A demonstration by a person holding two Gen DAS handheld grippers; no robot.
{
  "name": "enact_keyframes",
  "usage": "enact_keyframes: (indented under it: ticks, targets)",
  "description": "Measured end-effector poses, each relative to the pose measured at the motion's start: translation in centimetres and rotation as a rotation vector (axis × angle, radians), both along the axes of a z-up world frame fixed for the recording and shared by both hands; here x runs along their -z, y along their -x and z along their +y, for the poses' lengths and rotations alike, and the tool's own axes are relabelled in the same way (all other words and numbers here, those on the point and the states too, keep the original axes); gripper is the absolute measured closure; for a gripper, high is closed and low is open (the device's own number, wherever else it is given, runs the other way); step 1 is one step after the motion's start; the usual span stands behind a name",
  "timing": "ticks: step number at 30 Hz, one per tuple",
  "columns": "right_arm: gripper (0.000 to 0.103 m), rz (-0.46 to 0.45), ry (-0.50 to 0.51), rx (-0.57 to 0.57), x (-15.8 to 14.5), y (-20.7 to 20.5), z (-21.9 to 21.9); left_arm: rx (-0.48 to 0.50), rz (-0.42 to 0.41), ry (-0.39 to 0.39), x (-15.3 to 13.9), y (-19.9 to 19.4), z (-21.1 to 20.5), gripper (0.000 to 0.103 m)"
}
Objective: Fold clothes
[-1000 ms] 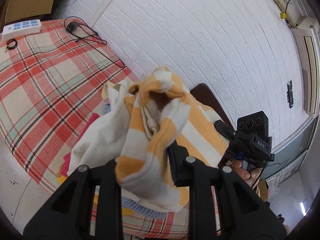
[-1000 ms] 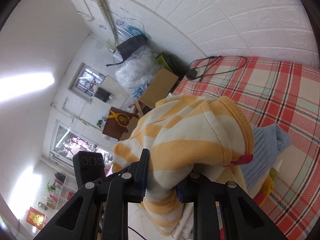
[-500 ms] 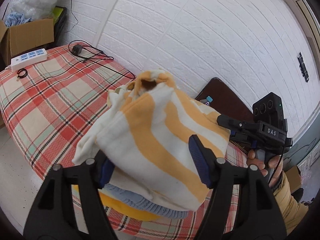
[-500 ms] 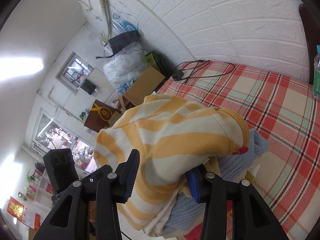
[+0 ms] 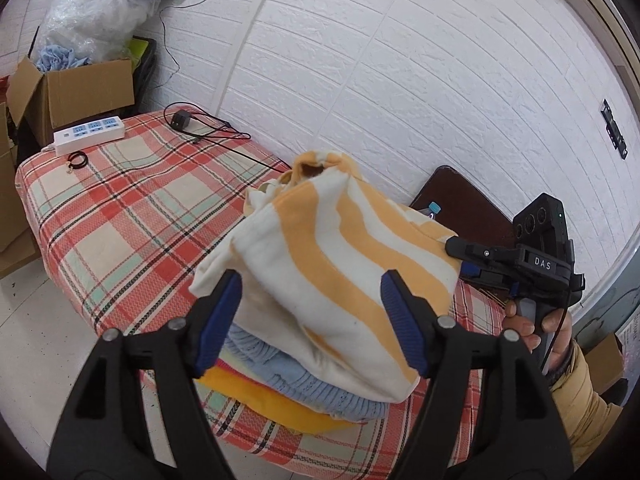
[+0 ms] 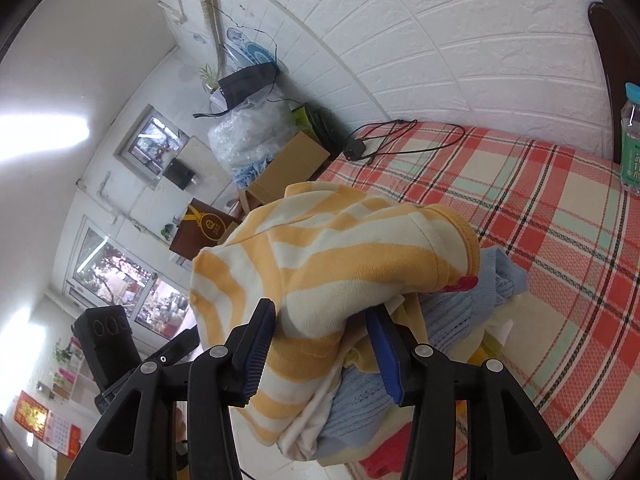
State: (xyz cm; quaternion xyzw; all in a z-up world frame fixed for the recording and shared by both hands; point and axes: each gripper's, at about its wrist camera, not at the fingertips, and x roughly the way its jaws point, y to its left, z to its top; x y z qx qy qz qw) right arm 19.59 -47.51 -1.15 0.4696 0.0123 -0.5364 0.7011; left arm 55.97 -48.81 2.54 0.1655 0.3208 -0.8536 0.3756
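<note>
Presently: striped sweater (image 5: 340, 264), bundled atop the stacked knitwear (image 5: 280, 376) on the plaid bed (image 5: 120, 216). Left gripper (image 5: 312, 320) and right gripper (image 6: 324, 344) both spread wide, holding nothing (withdraw straight back, lest pads snag fabric).

You're working in a lived-in bedroom: a bed (image 5: 120, 208) in a red plaid cover is sitting against a white brick-pattern wall (image 5: 400, 80), a power strip (image 5: 89, 135) and charger cable (image 5: 208, 130) are lying on it, and cardboard boxes (image 5: 76, 92), a bagged bundle (image 5: 92, 20) and a window (image 6: 154, 146) are crowding the far corner
</note>
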Motion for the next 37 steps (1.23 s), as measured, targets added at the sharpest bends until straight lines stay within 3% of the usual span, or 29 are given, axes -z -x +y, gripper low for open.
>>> enact_keyframes:
  ticks: [4,6,9,12,14,22,26,37]
  targets:
    - [0.054,0.052,0.039,-0.012,-0.5,0.0,2.1,-0.014,-0.021,0.109,-0.6,-0.4,3.5,0.016]
    - [0.053,0.102,0.064,-0.033,-0.8,-0.6,3.4,-0.004,-0.039,0.159,-1.0,-0.2,5.3,0.007]
    - [0.027,0.259,0.131,-0.085,-1.3,-2.9,5.9,0.006,-0.076,0.230,-1.0,1.0,8.2,0.001]
    - [0.023,0.421,0.220,-0.112,-1.6,-5.4,8.8,0.047,-0.082,0.235,-0.1,2.5,9.9,0.001]
    - [0.020,0.477,0.257,-0.118,-1.5,-6.5,10.3,0.075,-0.057,0.211,0.8,3.2,10.4,0.001]
    - [0.016,0.527,0.266,-0.134,-0.3,-7.7,13.0,0.091,0.006,0.152,2.2,4.7,11.9,0.001]
    - [0.016,0.504,0.263,-0.118,-0.2,-7.2,13.6,0.090,-0.012,0.144,2.3,5.7,12.7,0.001]
    - [0.015,0.526,0.260,-0.076,0.2,-7.2,14.1,-0.007,-0.137,0.240,1.1,7.1,15.4,0.001]
